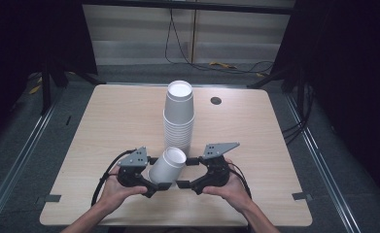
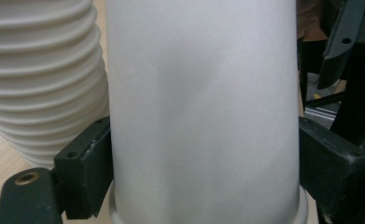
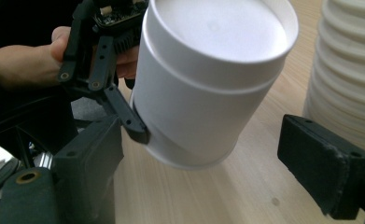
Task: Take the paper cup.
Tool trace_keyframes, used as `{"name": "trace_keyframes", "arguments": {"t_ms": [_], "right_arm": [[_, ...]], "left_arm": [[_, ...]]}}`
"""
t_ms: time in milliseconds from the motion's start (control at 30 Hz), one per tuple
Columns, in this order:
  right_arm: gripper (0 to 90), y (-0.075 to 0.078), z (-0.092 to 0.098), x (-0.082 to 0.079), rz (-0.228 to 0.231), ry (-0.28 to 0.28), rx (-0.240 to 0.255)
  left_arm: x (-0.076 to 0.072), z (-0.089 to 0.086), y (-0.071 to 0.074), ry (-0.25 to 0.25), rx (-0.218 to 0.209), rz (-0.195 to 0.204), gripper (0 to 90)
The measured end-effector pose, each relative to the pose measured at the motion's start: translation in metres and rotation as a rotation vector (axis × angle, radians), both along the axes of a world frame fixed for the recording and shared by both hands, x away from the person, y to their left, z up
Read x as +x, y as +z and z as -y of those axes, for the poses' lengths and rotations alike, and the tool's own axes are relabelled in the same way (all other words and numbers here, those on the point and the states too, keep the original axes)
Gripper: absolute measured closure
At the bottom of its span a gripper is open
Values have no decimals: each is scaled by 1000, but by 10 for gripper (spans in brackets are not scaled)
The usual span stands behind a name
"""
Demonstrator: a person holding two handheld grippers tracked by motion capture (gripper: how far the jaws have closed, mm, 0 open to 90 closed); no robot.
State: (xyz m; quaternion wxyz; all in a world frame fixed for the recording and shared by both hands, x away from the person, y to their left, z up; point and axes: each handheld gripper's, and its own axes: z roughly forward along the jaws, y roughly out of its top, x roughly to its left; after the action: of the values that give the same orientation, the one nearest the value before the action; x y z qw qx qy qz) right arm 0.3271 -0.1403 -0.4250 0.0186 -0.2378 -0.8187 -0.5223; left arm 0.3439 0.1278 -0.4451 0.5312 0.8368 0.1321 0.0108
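I am clamping my left gripper [image 1: 154, 188] on a white paper cup [image 1: 167, 166], tilting it above the table [image 1: 105, 126] just before the cup stack [image 1: 179, 116]; my right gripper [image 3: 217, 172] is standing open beside it, touching nothing

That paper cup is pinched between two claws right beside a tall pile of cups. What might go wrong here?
The left gripper squeezes the thin-walled cup near its base, so the wall could dent or the tilted cup could slip out. The stack of cups stands just behind; a bump might topple it. The right gripper is open with one jaw close to the cup and could knock it loose.
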Motion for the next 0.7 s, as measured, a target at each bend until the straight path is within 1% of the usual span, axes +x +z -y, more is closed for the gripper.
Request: {"name": "trace_keyframes", "arguments": {"t_ms": [67, 100, 233, 267, 300, 333, 367, 433, 500, 533, 600, 667, 700], "right_arm": [[147, 1, 3, 0, 1, -5, -12], [164, 2, 4, 0, -1, -3, -26], [169, 3, 11, -1, -10, -17, -40], [169, 4, 13, -1, -11, -18, -41], [167, 5, 15, -2, -9, -19, -47], [165, 5, 18, -2, -6, -24, -57], [162, 5, 20, -2, -7, -26, -63], [148, 5, 24, -3, -7, -32, -68], [147, 3, 27, -3, -13, -39, -81], [145, 3, 29, -3, -12, -41, -96], [147, 2, 32, -2, -14, -47, -106], [157, 1, 32, -1, -14, -47, -121], [169, 1, 31, 0, -16, -41, -129]], "left_arm": [[3, 1, 2, 2, 6, -1, 145], [4, 1, 4, 2, 13, 0, 145], [7, 5, 8, 5, 64, 4, 147], [9, 5, 8, -6, 73, -2, 147], [10, 7, 9, -3, 96, -2, 147], [10, 8, 10, 6, 130, 8, 147], [11, 9, 11, 0, 158, 20, 147], [12, 10, 11, -16, 167, 14, 148], [12, 11, 11, -16, 172, 14, 148], [12, 11, 11, -22, 179, 16, 148], [13, 11, 12, -31, 196, 26, 148], [12, 11, 15, -32, 194, 3, 148], [11, 11, 17, -38, 207, 8, 148]]}}
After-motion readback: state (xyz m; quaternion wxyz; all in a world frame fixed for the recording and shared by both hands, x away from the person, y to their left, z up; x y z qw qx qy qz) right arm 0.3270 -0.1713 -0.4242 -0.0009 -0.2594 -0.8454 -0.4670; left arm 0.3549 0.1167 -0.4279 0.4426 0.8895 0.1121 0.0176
